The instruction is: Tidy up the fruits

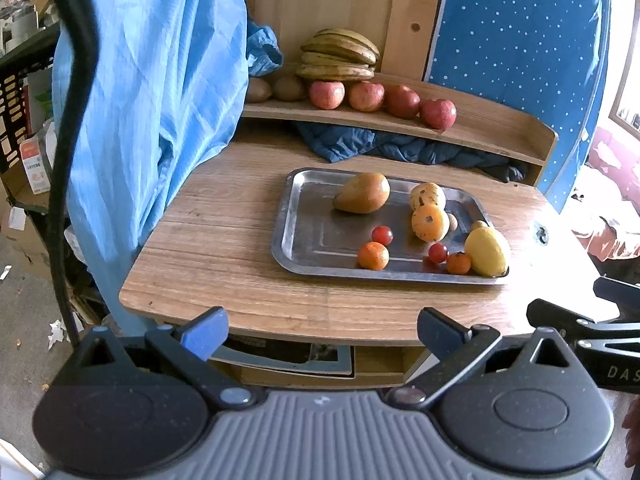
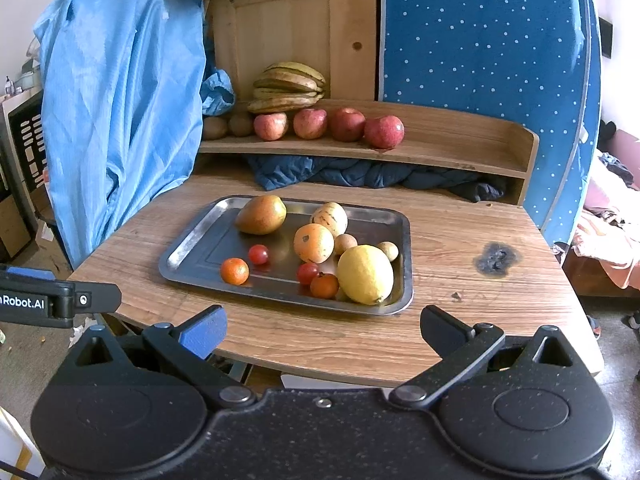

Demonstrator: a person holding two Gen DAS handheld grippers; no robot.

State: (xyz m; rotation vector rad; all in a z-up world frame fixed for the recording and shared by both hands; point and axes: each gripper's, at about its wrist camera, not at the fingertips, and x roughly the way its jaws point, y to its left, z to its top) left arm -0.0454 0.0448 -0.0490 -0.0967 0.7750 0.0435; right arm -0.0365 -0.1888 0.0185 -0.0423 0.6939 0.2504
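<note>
Wood-grain table [image 2: 460, 240] carrying a steel tray [image 2: 192, 248] of loose fruit: mango [image 2: 261, 214], lemon [image 2: 365, 274], small oranges, cherry tomatoes. Shelf [image 2: 460, 148] behind holding apples [image 2: 384, 131] and bananas [image 2: 290, 86]. Blue cloth [image 2: 120, 100] hanging at left, dotted blue panel [image 2: 480, 40] at right. Left gripper [image 1: 322, 328] and right gripper [image 2: 323, 326] hovering at the near edge, fingers spread, gripping nothing.
</note>
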